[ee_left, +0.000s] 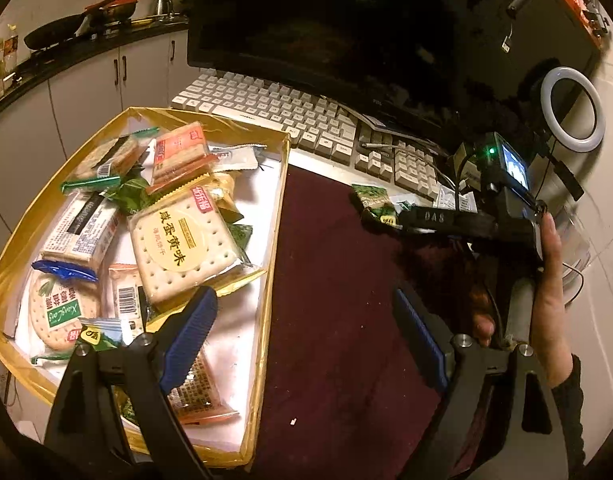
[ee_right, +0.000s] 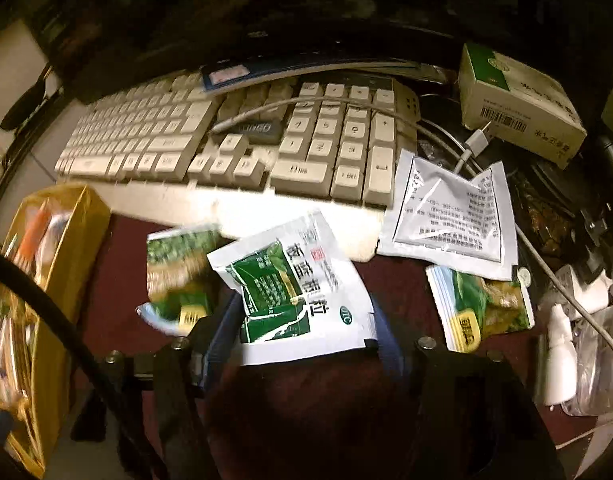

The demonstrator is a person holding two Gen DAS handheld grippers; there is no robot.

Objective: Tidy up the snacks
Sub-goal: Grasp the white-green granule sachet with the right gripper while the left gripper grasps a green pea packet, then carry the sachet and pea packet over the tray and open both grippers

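Blue pads of your left tool [ee_left: 302, 300] stand wide apart with nothing between them, one over the near corner of the gold box [ee_left: 278, 220], the other over the maroon cloth [ee_left: 346, 280] that covers the counter. That box, on the left, already holds a heap of wrapped snacks [ee_left: 182, 240], so the sorting looks partly done. The step in hand belongs to your right side. From the right wrist view, going across: the box sits at the far left, then a blurred green packet [ee_right: 174, 264] lies on the cloth. Next to it a white-and-green sachet [ee_right: 294, 280] rests between the fingers of your right tool [ee_right: 304, 312]. The jaws flank the sachet at about half width, but you cannot tell from here whether the pads actually press on it. Further right lie a silver pouch [ee_right: 450, 216] against the keyboard [ee_right: 166, 136] and a second green packet [ee_right: 482, 308]. Judging by this, you are at the pick-up. Next, make sure the flat, slippery sachet is firmly held, lift it clear of the packet beside it, then carry it left over the box rim. Keep your idle left tool out of that path.
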